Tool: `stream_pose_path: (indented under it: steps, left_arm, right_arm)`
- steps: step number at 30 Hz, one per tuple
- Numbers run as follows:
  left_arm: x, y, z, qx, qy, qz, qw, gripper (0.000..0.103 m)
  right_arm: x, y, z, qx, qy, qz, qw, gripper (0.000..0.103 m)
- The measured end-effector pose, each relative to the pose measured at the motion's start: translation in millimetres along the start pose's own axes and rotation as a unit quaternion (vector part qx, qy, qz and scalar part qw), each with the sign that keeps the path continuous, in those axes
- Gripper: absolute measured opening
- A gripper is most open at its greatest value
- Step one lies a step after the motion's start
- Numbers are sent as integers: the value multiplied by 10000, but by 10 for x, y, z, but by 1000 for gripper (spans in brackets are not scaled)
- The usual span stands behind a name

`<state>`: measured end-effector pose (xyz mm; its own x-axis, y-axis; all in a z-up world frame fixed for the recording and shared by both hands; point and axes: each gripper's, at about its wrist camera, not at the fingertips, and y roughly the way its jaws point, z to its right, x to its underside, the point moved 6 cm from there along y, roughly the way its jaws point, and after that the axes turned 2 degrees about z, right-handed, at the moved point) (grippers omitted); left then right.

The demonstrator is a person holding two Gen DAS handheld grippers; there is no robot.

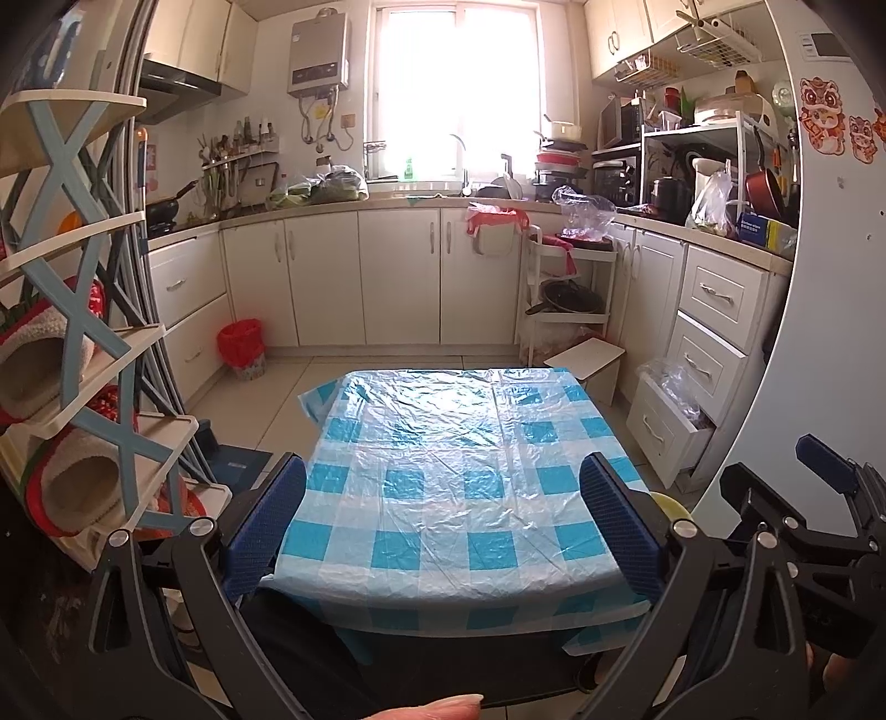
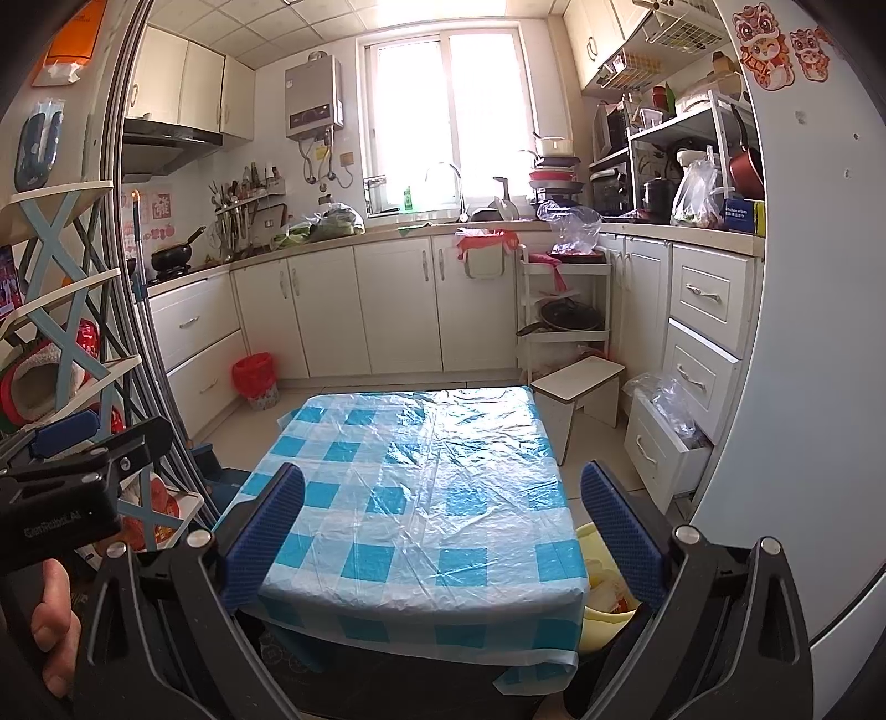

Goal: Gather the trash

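Both the left tongs [image 1: 443,526] and the right tongs [image 2: 443,526] are wide open and hold nothing above the checked surface [image 1: 443,471]. No trash shows on it, so the search step seems in hand. Next, I think, they must find trash, perhaps near the yellow basin [image 2: 595,598].

A small kitchen, lit by a bright window [image 1: 457,88] in the far wall. Left of the window hangs a grey water heater [image 1: 319,52]. Below the window an L-shaped run of cream base cabinets [image 1: 398,277] carries a crowded countertop [image 1: 332,202] with a faucet [image 2: 449,185]. Cream wall cabinets [image 1: 626,33] hang right of the window. The floor [image 1: 260,399] has pale tiles. Nearer than the cabinets stands a low table under a blue-and-white checked plastic cloth [image 1: 443,476], with a small white stool [image 2: 581,387] just beyond its right corner.
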<state>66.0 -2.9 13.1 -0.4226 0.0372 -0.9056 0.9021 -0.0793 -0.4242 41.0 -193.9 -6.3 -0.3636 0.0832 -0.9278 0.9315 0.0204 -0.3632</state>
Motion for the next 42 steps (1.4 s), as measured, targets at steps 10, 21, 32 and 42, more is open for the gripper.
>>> stream_pose_path:
  steps: [10,21,32,42]
  left_arm:
    - [-6,-10,-3,-3,4,5,10000,95]
    - [-37,-47,-44,-25,13,22,10000,95]
    - [-58,-58,-48,-37,21,43,10000,95]
    - [-56,-60,-44,-43,31,51,10000,95]
  right_arm:
    - [2,-1,7,-4,1,-1,10000,96]
    - [-6,-10,9,-1,5,16,10000,96]
    - [-40,-35,16,1,3,37,10000,96]
    - [-55,-51,13,6,3,48,10000,96]
